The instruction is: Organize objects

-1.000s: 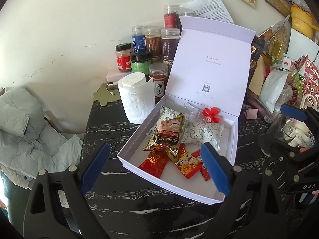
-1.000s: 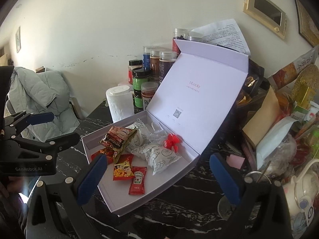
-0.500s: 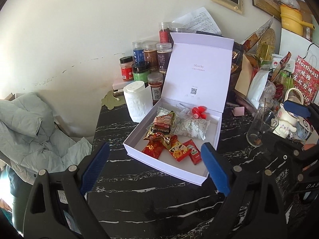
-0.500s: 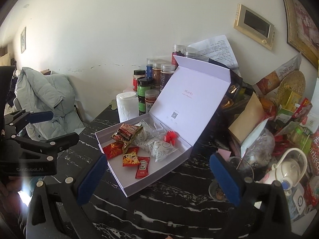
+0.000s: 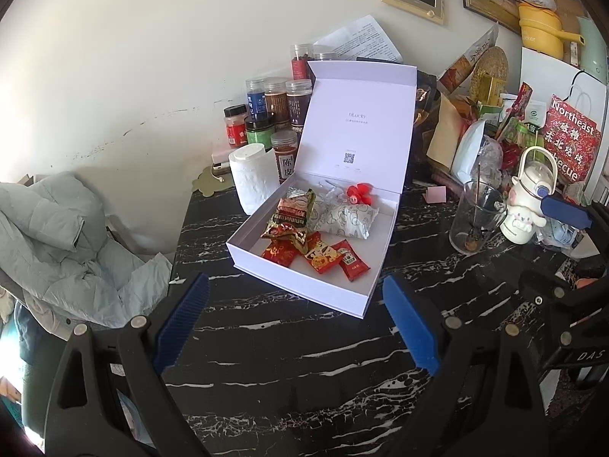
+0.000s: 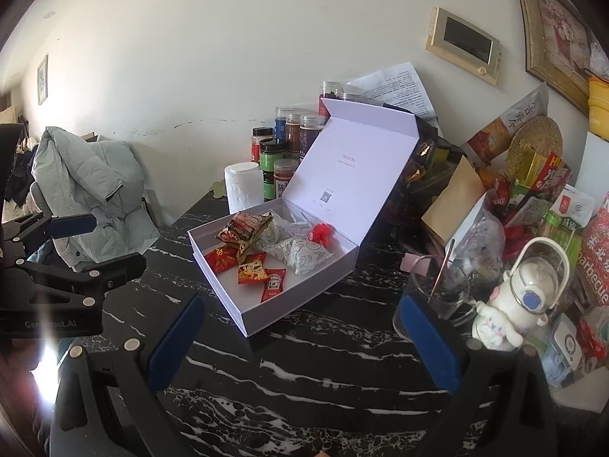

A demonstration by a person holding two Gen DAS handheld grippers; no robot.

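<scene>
A white gift box (image 5: 243, 257) (image 6: 304, 306) lies open on the black marble table, its lid (image 5: 361, 114) (image 6: 354, 152) standing up at the back. Inside lie several snack packets (image 5: 293, 217) (image 6: 243, 228), red sachets (image 5: 354, 262) (image 6: 274, 283), a white patterned pouch (image 5: 350, 221) (image 6: 304, 255) and a small red toy (image 5: 359, 192) (image 6: 321, 232). My left gripper (image 5: 295, 318) stands open and empty, well short of the box's front edge. My right gripper (image 6: 300, 337) is open and empty too, in front of the box.
Several spice jars (image 5: 274, 110) (image 6: 293, 133) and a toilet roll (image 5: 253, 177) (image 6: 241, 186) stand behind the box. To the right are a glass with a spoon (image 5: 475, 221) (image 6: 437, 297), a white bottle (image 5: 529, 194) (image 6: 521, 293) and piled food bags. A grey jacket (image 5: 57, 236) hangs left of the table.
Both grippers have pulled back from the box, which now looks smaller and farther away. More bare table shows in front. The jaws stayed open and the box contents did not move.
</scene>
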